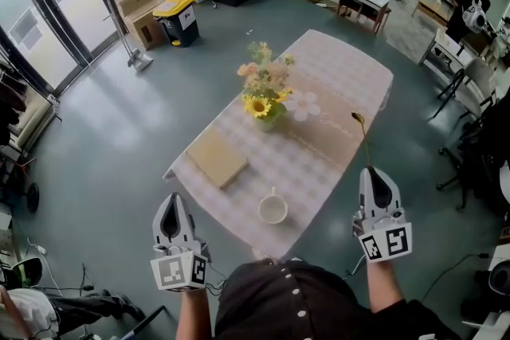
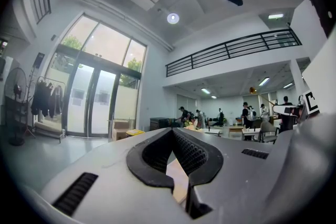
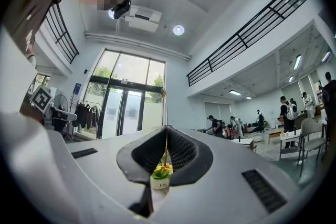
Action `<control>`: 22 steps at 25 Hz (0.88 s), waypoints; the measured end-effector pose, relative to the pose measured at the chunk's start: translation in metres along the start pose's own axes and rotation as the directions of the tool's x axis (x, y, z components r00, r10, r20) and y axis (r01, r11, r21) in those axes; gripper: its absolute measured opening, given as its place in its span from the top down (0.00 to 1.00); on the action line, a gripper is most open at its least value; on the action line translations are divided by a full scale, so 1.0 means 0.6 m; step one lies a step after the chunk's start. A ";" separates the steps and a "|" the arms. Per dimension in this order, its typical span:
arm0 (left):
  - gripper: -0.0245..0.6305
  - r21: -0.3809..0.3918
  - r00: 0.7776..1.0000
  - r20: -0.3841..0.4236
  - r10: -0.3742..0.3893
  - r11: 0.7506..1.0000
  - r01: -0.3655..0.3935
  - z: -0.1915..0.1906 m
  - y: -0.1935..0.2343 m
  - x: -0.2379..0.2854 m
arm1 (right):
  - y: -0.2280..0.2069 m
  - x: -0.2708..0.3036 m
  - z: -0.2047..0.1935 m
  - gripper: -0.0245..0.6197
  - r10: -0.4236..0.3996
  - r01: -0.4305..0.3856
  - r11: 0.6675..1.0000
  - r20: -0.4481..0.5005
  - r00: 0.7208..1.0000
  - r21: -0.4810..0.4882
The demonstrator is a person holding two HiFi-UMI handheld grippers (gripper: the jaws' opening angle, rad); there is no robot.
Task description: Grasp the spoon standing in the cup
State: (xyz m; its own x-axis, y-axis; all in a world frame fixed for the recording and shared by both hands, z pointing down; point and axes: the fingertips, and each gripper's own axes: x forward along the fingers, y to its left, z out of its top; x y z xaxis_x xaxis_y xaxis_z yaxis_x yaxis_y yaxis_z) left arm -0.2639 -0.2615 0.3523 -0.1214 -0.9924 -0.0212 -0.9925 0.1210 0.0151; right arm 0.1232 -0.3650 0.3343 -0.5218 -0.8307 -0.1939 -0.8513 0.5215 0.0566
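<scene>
since the spoon (image 1: pixel 363 143) is already clamped by its handle in the shut right gripper (image 1: pixel 370 170), upright beyond the table's (image 1: pixel 335 68) right edge and well clear of the empty cup (image 1: pixel 273 209) near its front, the grasp appears done; the left gripper (image 1: pixel 172 200) is closed on nothing.

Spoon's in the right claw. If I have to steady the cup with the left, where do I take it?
Take the cup by its near rim, from above on your side, one jaw inside and one outside. It stands upright and empty near the table edge, and its handle seems to point away toward the flowers.
</scene>
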 end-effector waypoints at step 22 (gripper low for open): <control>0.95 -0.010 1.000 -0.001 0.004 1.000 -0.004 -0.008 -0.001 0.004 | 0.012 0.005 0.000 0.96 0.004 -0.004 1.000 -0.007 1.000 -0.010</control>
State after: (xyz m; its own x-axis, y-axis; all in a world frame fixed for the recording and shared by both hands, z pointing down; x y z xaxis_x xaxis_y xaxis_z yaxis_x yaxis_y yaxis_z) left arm -0.2637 -0.2641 0.3570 -0.1249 -0.9920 -0.0197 -0.9919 0.1244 0.0249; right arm 0.1158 -0.3638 0.3339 -0.5256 -0.8300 -0.1866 -0.8497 0.5230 0.0670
